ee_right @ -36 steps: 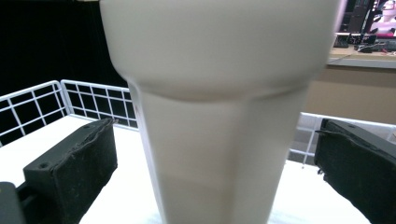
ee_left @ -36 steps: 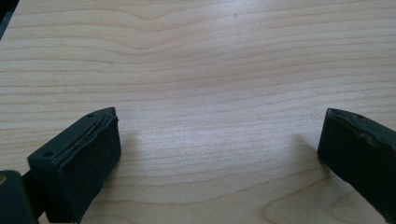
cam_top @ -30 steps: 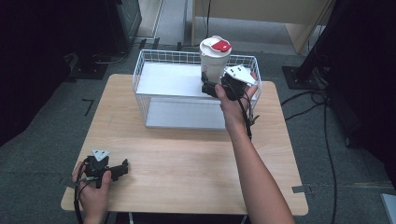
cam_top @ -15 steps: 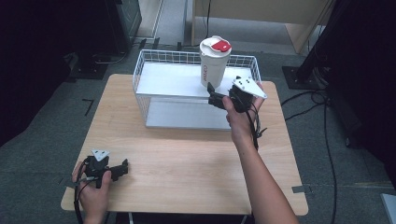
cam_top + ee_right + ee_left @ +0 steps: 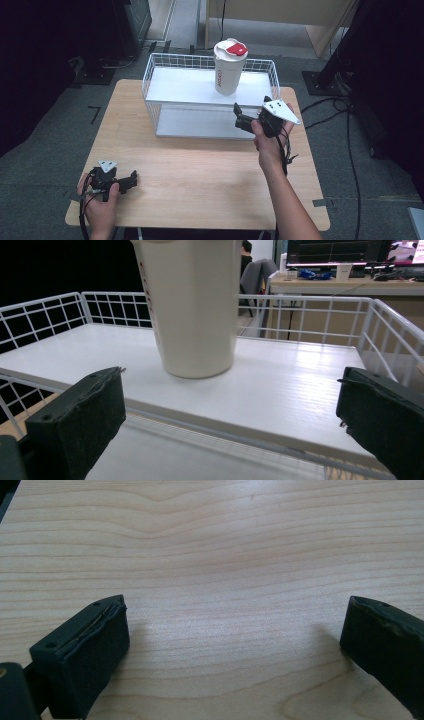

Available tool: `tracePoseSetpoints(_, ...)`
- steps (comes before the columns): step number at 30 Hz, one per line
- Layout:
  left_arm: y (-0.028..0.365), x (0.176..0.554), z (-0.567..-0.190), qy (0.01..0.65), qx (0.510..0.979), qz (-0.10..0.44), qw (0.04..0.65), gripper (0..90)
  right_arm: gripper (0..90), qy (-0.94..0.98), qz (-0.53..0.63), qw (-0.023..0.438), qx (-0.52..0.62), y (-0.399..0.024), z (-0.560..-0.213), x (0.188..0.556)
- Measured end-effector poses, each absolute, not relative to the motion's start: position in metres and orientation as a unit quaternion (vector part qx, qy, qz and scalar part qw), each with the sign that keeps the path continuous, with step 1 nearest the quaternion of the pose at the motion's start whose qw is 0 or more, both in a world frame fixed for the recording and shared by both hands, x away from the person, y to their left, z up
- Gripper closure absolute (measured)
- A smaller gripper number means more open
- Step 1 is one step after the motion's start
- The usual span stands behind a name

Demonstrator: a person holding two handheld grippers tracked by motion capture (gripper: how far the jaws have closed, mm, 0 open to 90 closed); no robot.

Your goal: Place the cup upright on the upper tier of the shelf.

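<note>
A tall white cup [image 5: 229, 70] with a red-and-white lid stands upright on the upper shelf of a white wire rack [image 5: 165, 62]. My right gripper [image 5: 240, 116] hovers at the rack's front right, a short way in front of the cup, open and holding nothing. In the right gripper view the cup [image 5: 192, 305] stands ahead on the white shelf [image 5: 290, 390], beyond the spread jaws of the right gripper [image 5: 230, 375]. My left gripper [image 5: 131, 180] rests low at the table's front left. It is open over bare wood in the left gripper view [image 5: 235, 610].
The rack has a lower white shelf [image 5: 200, 125] and occupies the back half of the wooden table [image 5: 200, 175]. Dark stands and cables lie on the floor to the right [image 5: 345, 100]. A desk with monitors shows behind the rack [image 5: 350, 270].
My right gripper has drawn back from the cup toward the table's front, and the cup stays standing on the shelf. The left gripper has not moved.
</note>
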State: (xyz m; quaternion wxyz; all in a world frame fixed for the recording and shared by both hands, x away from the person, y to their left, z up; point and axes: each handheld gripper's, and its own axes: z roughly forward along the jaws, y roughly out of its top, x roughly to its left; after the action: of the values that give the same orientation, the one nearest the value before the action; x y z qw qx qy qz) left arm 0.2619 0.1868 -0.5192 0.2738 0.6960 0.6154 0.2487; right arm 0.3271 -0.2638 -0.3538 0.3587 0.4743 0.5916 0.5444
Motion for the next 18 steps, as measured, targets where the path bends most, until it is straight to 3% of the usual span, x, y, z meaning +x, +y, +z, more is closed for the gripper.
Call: tracePoseSetpoints(18,0.187,0.262,-0.519,0.615,0.696,0.249,0.274,0.0,0.0,0.589,0.514,0.372,0.5,-0.304,-0.395,0.294)
